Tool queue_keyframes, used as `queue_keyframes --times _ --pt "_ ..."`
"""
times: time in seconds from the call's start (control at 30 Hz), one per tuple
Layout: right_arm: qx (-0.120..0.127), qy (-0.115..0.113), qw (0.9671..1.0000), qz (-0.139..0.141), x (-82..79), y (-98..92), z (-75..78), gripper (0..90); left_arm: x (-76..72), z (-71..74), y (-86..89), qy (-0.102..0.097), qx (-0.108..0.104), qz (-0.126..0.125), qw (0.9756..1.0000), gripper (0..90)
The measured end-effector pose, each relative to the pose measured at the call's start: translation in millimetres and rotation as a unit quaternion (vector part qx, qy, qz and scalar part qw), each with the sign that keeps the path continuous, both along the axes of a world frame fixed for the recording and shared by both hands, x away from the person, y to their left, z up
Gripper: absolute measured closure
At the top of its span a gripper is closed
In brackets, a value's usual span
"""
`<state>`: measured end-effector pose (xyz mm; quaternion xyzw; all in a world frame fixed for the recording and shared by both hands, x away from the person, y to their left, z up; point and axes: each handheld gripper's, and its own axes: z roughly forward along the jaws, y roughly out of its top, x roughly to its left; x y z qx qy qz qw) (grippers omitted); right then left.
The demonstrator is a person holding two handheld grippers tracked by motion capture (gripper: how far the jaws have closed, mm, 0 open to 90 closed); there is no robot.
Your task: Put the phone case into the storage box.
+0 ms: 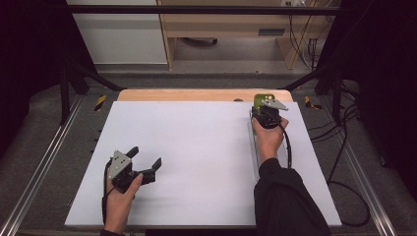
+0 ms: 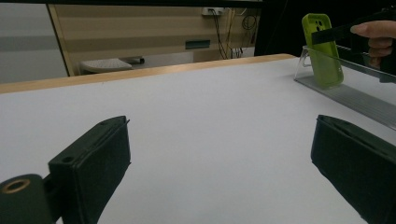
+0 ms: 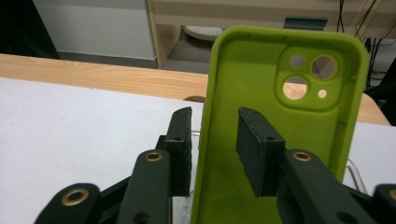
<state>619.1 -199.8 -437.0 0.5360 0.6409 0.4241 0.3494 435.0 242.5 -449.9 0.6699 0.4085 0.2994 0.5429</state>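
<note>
Green phone case stands upright in clear stand at table's far right. Right gripper jaws straddle its left edge, apparently not pinching. Left gripper spread, idle. Case light, flexible, slippery; grip side wall.

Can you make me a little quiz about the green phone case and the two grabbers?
1. True or false: the phone case lies flat on the white table.
2. Which gripper has its jaws around the case's edge: left gripper or right gripper?
3. What is the case propped in?

Key:
1. False; it stands upright.
2. The right gripper; its pads are not pressing.
3. A clear plastic stand.
</note>
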Motion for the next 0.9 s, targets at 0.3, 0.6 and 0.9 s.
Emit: queue_keyframes --times 0.3,0.6,0.9 --pt "-0.013 -0.012 0.9998 0.000 -3.4 0.8 5.6 48.1 -0.6 0.9 1.5 -0.003 0.002 0.005 1.0000 4.0" --pt "-0.003 -0.007 1.0000 0.001 -10.5 2.4 13.3 26.3 -2.1 2.6 5.6 -0.007 -0.001 0.010 0.9999 3.5" --pt "0.015 -0.019 0.9997 0.008 -17.0 0.6 24.2 22.1 -3.3 1.6 15.9 -0.006 -0.007 0.022 0.9997 3.2"
